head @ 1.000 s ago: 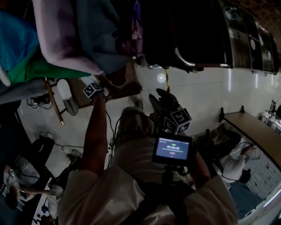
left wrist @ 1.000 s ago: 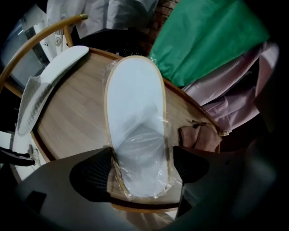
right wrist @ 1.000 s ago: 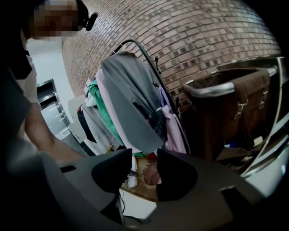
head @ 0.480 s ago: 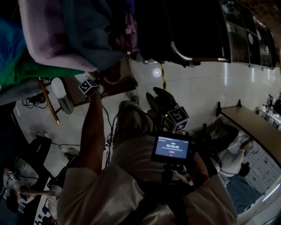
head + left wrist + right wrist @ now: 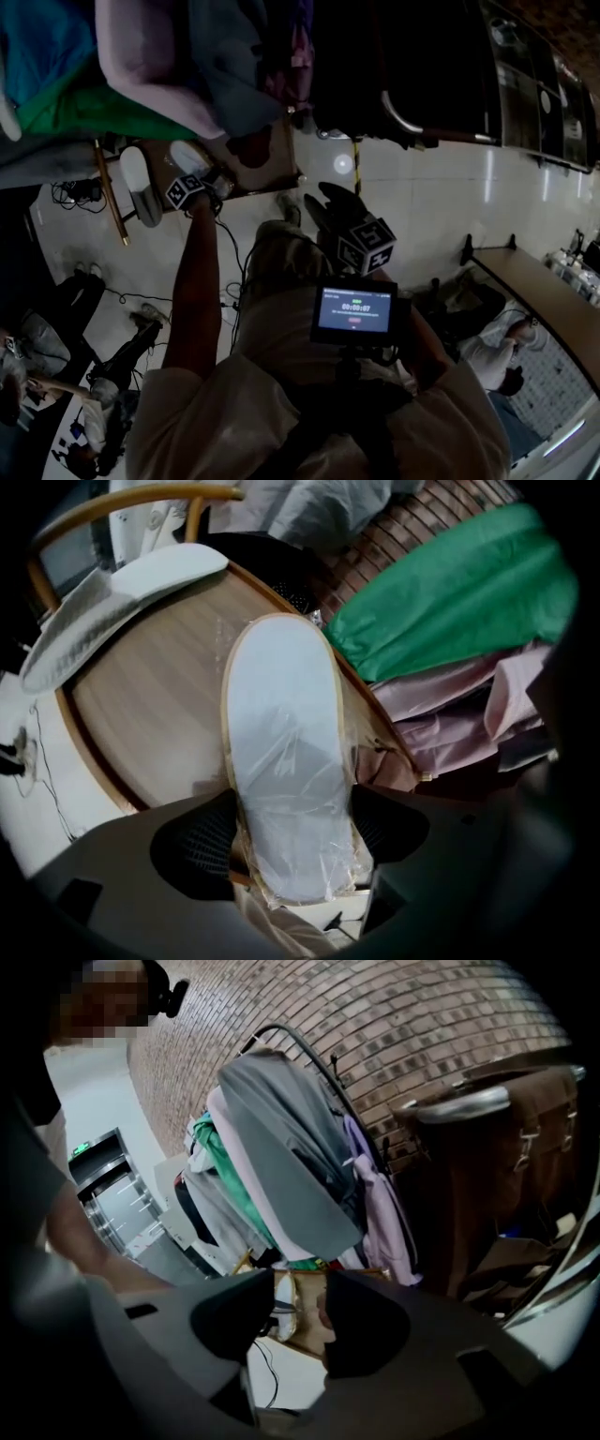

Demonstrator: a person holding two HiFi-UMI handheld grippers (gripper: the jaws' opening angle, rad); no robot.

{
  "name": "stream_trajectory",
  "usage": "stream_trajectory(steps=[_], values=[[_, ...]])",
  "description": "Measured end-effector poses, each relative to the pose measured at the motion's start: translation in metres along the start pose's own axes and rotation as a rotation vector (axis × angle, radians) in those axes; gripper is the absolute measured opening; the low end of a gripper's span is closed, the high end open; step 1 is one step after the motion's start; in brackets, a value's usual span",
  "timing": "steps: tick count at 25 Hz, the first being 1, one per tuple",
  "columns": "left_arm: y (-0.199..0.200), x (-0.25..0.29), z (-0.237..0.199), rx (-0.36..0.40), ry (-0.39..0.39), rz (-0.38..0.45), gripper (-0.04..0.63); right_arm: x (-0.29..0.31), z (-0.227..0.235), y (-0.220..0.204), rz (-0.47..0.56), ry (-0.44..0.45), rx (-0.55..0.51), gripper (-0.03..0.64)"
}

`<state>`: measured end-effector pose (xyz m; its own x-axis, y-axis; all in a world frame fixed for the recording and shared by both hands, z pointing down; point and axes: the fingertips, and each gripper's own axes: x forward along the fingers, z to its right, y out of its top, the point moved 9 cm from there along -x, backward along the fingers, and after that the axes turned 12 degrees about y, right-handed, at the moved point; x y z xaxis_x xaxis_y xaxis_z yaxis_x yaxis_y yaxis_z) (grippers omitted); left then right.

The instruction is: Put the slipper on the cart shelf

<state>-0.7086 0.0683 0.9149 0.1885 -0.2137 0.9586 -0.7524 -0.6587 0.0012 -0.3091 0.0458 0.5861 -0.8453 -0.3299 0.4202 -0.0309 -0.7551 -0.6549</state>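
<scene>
Green and pink hanging garments crowd the cart shelf from two to four o'clock. On its bare wood the plastic-wrapped slipper lies lengthwise, toe at twelve, with a second slipper well apart at ten. The left gripper straddles the slipper's near end, jaws wide but closing, pads flanking it; if they snag the loose wrap, pulling away could drag it off the rim, which its heel seems to overhang. The right gripper waits, jaws narrowly apart on nothing.
</scene>
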Motion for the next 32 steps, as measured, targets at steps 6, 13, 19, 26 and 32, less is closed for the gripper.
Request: stream_trajectory(steps=[6, 13, 19, 26, 32], values=[[-0.016, -0.019, -0.006, -0.132, -0.142, -0.030, 0.380, 0.072, 0.002, -0.032, -0.223, 0.160, -0.039, 0.184], [-0.043, -0.041, -0.012, -0.273, -0.237, -0.020, 0.379, 0.192, 0.007, -0.110, -0.554, 0.312, -0.024, 0.268], [-0.069, -0.055, 0.004, -0.296, -0.303, -0.049, 0.378, 0.252, 0.021, -0.141, -0.604, 0.270, 0.059, 0.281], [-0.079, -0.081, 0.014, -0.292, -0.341, 0.016, 0.370, 0.271, 0.007, -0.151, -0.621, 0.313, 0.068, 0.153], [-0.087, -0.131, 0.021, -0.054, -0.372, 0.222, 0.387, 0.239, -0.003, -0.133, -0.528, 0.309, 0.027, 0.086]])
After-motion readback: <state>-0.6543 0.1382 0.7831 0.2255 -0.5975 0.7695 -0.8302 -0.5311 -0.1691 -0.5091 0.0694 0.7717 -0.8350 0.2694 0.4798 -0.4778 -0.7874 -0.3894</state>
